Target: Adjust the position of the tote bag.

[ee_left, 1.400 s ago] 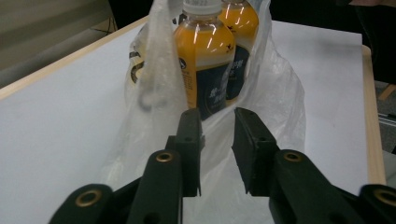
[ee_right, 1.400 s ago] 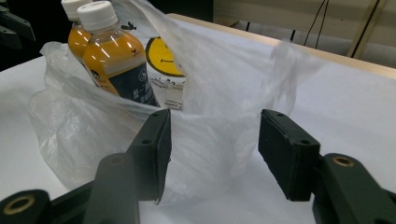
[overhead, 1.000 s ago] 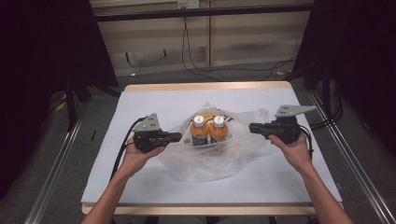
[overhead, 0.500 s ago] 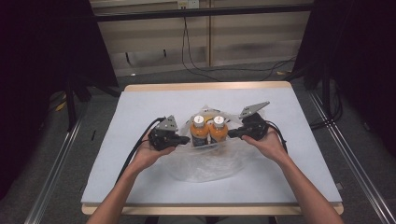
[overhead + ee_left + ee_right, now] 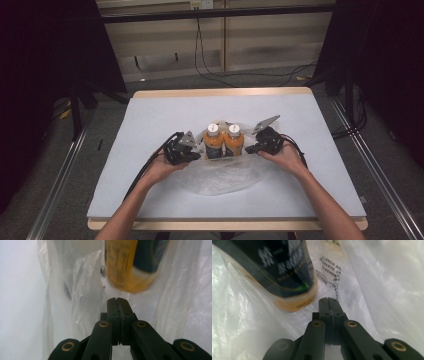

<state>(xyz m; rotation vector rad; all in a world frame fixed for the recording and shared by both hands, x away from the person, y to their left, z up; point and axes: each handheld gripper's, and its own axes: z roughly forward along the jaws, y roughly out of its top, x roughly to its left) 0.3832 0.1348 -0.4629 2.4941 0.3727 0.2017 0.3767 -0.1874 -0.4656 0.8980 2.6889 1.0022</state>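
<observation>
Two orange bottles stand upright side by side in a thin clear plastic bag near the middle of the counter. The left gripper and the right gripper flank them, each with its jaws pressed together; whether film is pinched between them cannot be told. The bag looks soft, slippery and easily torn while the filled bottles look fairly heavy, so gathered film near the bag's mouth seems the safest hold.

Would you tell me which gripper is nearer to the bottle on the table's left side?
Left. The left gripper sits right beside that bottle, at its left; the right gripper is past the second bottle, on the far side.
</observation>
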